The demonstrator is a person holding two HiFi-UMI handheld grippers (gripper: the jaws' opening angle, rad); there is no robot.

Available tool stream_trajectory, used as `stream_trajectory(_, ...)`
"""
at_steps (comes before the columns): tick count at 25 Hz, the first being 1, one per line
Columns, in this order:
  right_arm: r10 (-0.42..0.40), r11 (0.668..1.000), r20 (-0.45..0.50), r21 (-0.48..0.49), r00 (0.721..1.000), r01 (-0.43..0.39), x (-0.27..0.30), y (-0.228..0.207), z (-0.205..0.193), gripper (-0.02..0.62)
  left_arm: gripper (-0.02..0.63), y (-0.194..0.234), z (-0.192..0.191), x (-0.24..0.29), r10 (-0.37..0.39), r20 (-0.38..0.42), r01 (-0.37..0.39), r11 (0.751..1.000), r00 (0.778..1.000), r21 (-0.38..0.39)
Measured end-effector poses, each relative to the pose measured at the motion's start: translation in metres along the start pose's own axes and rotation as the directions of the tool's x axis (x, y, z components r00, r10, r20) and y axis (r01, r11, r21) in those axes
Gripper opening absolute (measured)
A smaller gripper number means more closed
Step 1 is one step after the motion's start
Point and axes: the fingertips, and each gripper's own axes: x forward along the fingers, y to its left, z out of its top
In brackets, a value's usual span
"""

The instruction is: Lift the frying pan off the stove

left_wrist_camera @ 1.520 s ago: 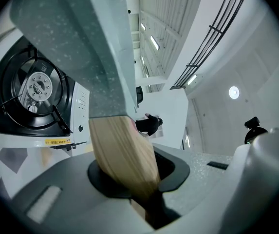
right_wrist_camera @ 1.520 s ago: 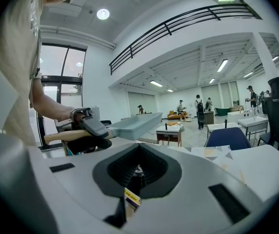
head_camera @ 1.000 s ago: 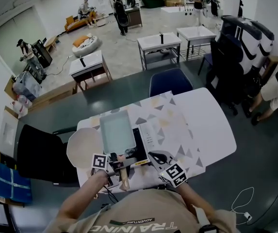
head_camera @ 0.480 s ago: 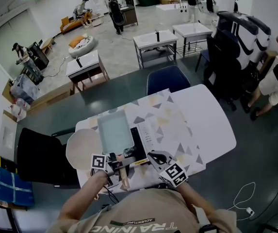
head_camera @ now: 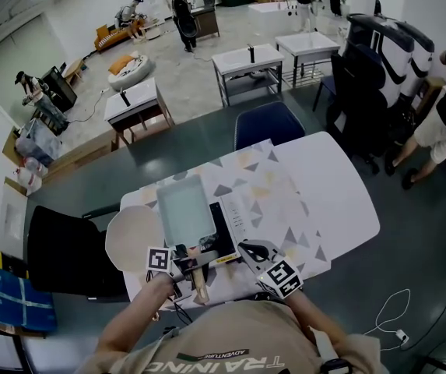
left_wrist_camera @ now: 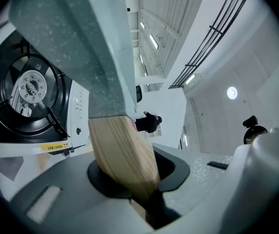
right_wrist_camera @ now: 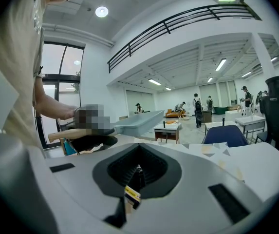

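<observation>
Left gripper [head_camera: 190,268], near edge of the surface [head_camera: 328,197]: jaws pinch the wooden handle [head_camera: 200,284] of the frying pan [head_camera: 184,207]. In the left gripper view the handle [left_wrist_camera: 122,155] runs straight down into the slot between the jaws, gripped on both sides.

Frying pan: rectangular, pale grey-green, over the left part of the stove [head_camera: 237,215]. Handle points toward the person. From the left gripper view its speckled underside [left_wrist_camera: 76,43] hangs clear above the burner [left_wrist_camera: 29,87], with open space between pan and grate. The right gripper view shows the pan [right_wrist_camera: 140,120] in the air, roughly level.

Stove: black top, white control panel on its right, sitting on a patterned cloth [head_camera: 265,181] that covers the middle of the surface.

Right gripper [head_camera: 247,250]: just right of the handle, tips at the stove's near right corner. Jaws drawn together in the right gripper view [right_wrist_camera: 137,178]; a small yellow label [right_wrist_camera: 132,194] shows in the slot. Cannot tell whether it is pinched.

Cream disc [head_camera: 129,236] lies left of the pan. Black chair [head_camera: 63,248] further left; blue chair [head_camera: 273,127] at the far side.
</observation>
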Motion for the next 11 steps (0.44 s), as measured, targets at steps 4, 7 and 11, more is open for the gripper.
stream_trajectory(4, 0.003, 1.000, -0.002, 0.000, 1.000, -0.003, 0.002, 0.000, 0.000, -0.006, 0.075, 0.002, 0.002, -0.001, -0.001, 0.004, 0.001, 1.000, 1.000, -0.001)
stream_trajectory(7, 0.003, 1.000, -0.004, 0.002, 1.000, -0.003, 0.005, -0.001, -0.002, -0.006, 0.075, 0.005, 0.006, -0.003, 0.005, 0.011, -0.005, 1.000, 1.000, -0.014)
stream_trajectory(11, -0.001, 1.000, -0.006, 0.008, 1.000, 0.001, 0.006, -0.003, -0.002, -0.006, 0.075, 0.006, 0.010, -0.005, 0.006, 0.011, -0.006, 1.000, 1.000, -0.016)
